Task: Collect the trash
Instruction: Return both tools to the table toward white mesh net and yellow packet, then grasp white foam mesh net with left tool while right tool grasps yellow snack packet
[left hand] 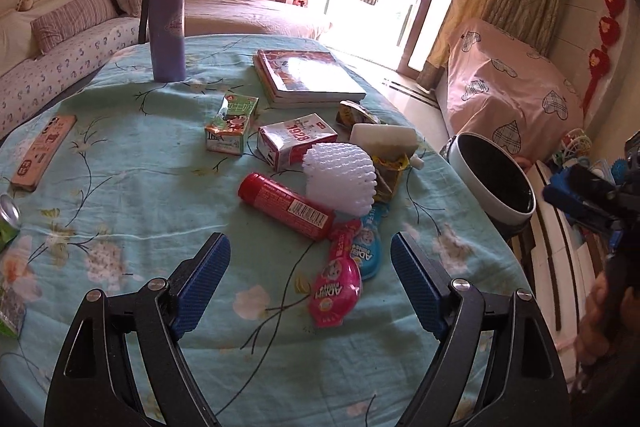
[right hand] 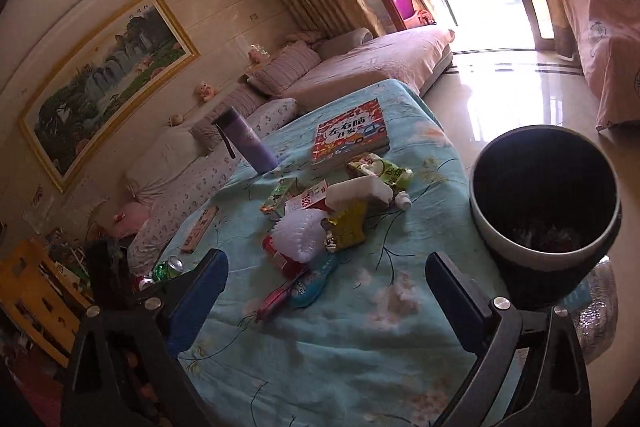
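Note:
A heap of trash lies mid-table: a red tube (left hand: 286, 205), white foam netting (left hand: 340, 177), a pink pouch (left hand: 338, 287), a blue pouch (left hand: 370, 251), a red-and-white carton (left hand: 294, 139), a green carton (left hand: 231, 123) and a yellow wrapper (left hand: 390, 167). My left gripper (left hand: 310, 243) hangs open just short of the tube and the pouches, holding nothing. My right gripper (right hand: 327, 259) is open and empty above the tablecloth, with the heap (right hand: 304, 239) ahead of it. The dark, white-walled bin (right hand: 520, 247) stands off the table's right edge.
A purple flask (left hand: 166, 27) and stacked books (left hand: 308, 75) stand at the back of the table (left hand: 120, 187). A flat pink box (left hand: 44, 151) and a green can (left hand: 8, 223) lie at the left. A sofa and a covered cabinet ring the table.

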The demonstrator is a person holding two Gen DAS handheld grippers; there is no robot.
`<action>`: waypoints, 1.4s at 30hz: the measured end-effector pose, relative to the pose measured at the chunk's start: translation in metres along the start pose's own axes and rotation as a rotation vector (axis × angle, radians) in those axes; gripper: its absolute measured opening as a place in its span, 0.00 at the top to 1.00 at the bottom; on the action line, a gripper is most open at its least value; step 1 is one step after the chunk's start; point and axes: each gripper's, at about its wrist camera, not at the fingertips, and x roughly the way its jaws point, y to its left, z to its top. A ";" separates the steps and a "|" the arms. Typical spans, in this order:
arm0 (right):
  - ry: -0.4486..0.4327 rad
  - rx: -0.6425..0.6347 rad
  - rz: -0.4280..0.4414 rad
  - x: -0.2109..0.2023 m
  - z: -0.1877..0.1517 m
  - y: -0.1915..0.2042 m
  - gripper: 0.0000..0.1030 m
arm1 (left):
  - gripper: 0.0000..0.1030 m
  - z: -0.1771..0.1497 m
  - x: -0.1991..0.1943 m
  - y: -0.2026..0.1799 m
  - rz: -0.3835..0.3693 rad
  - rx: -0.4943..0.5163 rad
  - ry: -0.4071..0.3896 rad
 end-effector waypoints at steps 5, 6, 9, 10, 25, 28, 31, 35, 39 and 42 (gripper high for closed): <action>0.092 -0.003 0.002 0.071 0.002 -0.004 0.44 | 0.18 0.020 0.030 0.002 -0.022 -0.025 0.020; 0.104 -0.005 -0.002 0.082 0.003 -0.005 0.46 | 0.18 0.023 0.036 0.002 -0.028 -0.024 0.023; 0.139 -0.001 -0.017 0.111 0.003 -0.009 0.56 | 0.18 0.032 0.053 0.003 -0.048 -0.029 0.042; 0.151 0.000 -0.017 0.119 0.003 -0.011 0.57 | 0.18 0.034 0.059 0.004 -0.053 -0.034 0.050; 0.182 -0.020 0.051 0.134 -0.004 -0.024 1.00 | 0.79 0.029 0.078 -0.015 -0.141 0.012 0.079; 0.162 -0.031 0.048 0.116 -0.009 -0.023 1.00 | 0.79 0.025 0.061 -0.017 -0.140 0.023 0.057; 0.153 -0.038 0.026 0.111 -0.009 -0.022 0.90 | 0.79 0.019 0.047 -0.014 -0.131 0.011 0.039; 0.155 -0.005 0.029 0.125 -0.005 -0.016 0.49 | 0.80 0.014 0.031 -0.005 -0.099 -0.011 0.006; 0.167 -0.018 -0.050 0.157 -0.002 -0.002 0.42 | 0.80 0.014 0.025 0.004 -0.086 -0.021 0.000; 0.179 0.001 -0.097 0.177 -0.003 -0.008 0.72 | 0.80 0.016 0.022 0.006 -0.091 -0.026 -0.005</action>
